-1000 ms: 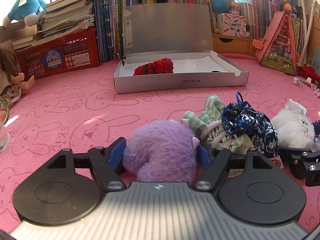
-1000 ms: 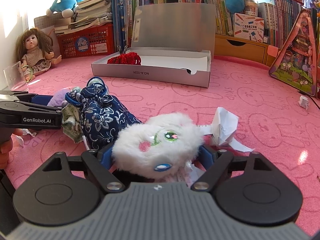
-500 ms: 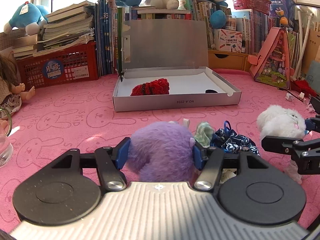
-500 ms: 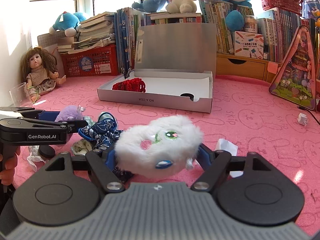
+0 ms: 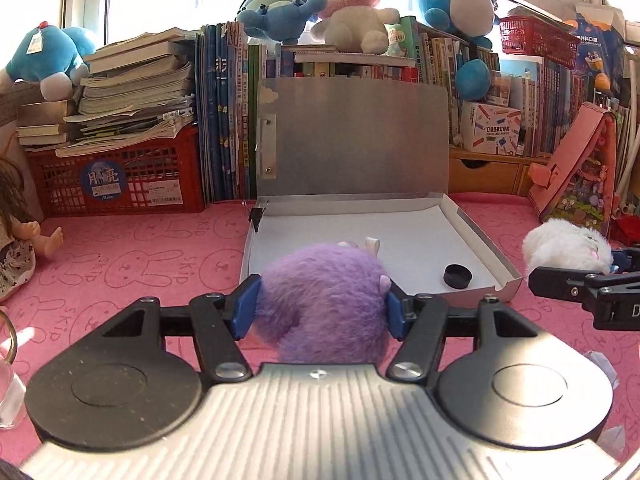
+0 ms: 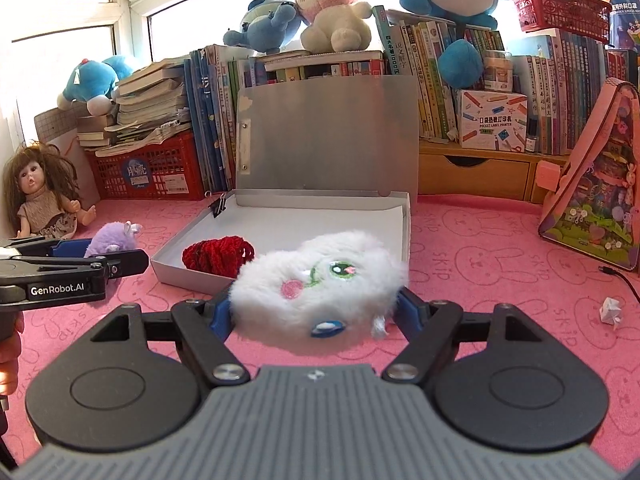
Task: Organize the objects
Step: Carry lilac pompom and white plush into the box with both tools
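My left gripper is shut on a fluffy purple plush toy, lifted off the pink mat just in front of the open grey box. Its blue pads press both sides of the toy. My right gripper is shut on a fluffy white plush toy with an embroidered face, also held above the mat before the grey box. A red knitted item lies in the box's near left corner, and a small black cap sits in its right corner. Each gripper shows in the other's view: right gripper, left gripper.
The box lid stands upright against rows of books. A red crate with stacked books sits at left, a doll at the far left, a pink toy house at right. A crumpled paper lies on the mat.
Both grippers closed on their plush toys, lifted them off the mat and carried them toward the grey box. The blue and green cloth items have dropped out of view.
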The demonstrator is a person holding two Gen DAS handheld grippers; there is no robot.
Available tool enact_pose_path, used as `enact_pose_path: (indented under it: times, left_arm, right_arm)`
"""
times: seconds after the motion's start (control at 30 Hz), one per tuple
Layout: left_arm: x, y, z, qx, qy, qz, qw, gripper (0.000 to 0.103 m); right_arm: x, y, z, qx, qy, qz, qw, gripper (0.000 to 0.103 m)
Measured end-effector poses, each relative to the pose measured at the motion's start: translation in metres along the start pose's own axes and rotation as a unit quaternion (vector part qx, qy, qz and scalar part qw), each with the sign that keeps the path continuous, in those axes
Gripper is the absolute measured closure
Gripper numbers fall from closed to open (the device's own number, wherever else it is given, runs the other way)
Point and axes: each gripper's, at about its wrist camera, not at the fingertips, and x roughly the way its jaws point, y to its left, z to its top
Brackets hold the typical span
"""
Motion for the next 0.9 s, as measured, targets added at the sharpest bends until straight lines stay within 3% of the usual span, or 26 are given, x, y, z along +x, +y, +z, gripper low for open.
enact_pose_path:
  times: [0.2,0.33,0.57,0.9]
  left_arm:
    - [0.06,0.003,0.037,-0.023,-0.001,0.01,0.9997,0.036]
    - [0.103,0.008,0.049,-0.038,0.022,0.016,0.9989,0.036]
    - [0.141,0.016,0.042,-0.032,0.045,0.032,0.9979,0.036]
    - [0.16,0.009,0.025,-0.007,0.056,0.027,0.998,0.036]
  right_arm:
    - [0.05,-0.025,0.034,0.068,0.018,0.012,0.997,0.025]
    - [0.083,-0.033,0.043,0.088,0.035,0.006,0.996,0.025]
    - [0.123,-0.034,0.035,0.086,0.061,-0.016,0.994,0.025]
    - [0.145,-0.034,0.022,0.082,0.078,-0.02,0.993,0.024]
